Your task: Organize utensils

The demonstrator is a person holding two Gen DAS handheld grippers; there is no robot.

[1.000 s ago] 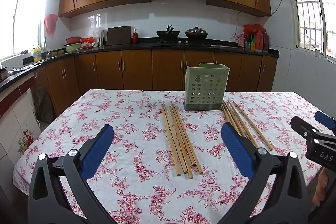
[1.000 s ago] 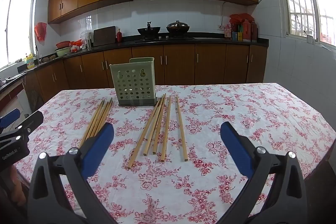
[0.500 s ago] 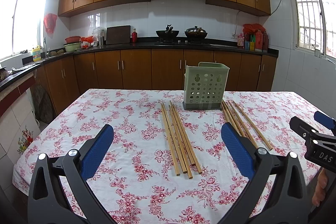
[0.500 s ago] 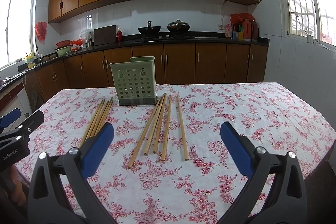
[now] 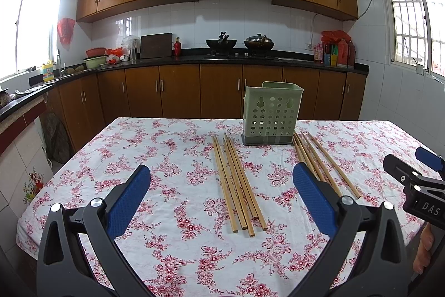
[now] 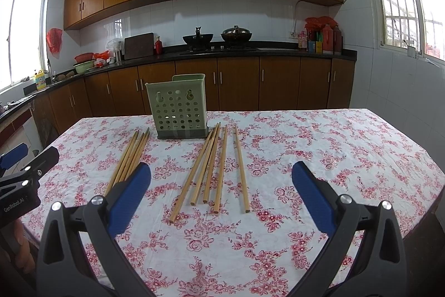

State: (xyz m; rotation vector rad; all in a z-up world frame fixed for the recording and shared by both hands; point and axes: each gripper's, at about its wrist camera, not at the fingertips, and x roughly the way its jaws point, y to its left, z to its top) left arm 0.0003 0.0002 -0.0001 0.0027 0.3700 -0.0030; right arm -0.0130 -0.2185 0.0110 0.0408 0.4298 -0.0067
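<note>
A pale green perforated utensil holder (image 5: 271, 113) (image 6: 179, 107) stands upright at the far middle of the floral tablecloth. Two bundles of wooden chopsticks lie flat in front of it: a left bundle (image 5: 239, 183) (image 6: 129, 160) and a right bundle (image 5: 322, 163) (image 6: 214, 166). My left gripper (image 5: 221, 185) hovers open above the near table, the left bundle between its blue pads (image 5: 128, 202). My right gripper (image 6: 221, 185) is open too, over the near ends of the right bundle. Neither holds anything.
The table (image 5: 167, 135) carries a white cloth with red flowers, its edges close at left and right. Brown cabinets and a dark counter (image 5: 222, 60) with pots run along the back wall. A hand (image 5: 424, 249) holds the right tool at the far right.
Both views sit slightly higher and a touch further back, so the holder and chopsticks appear a little higher in the frame. Both grippers stay open; nothing on the table has moved.
</note>
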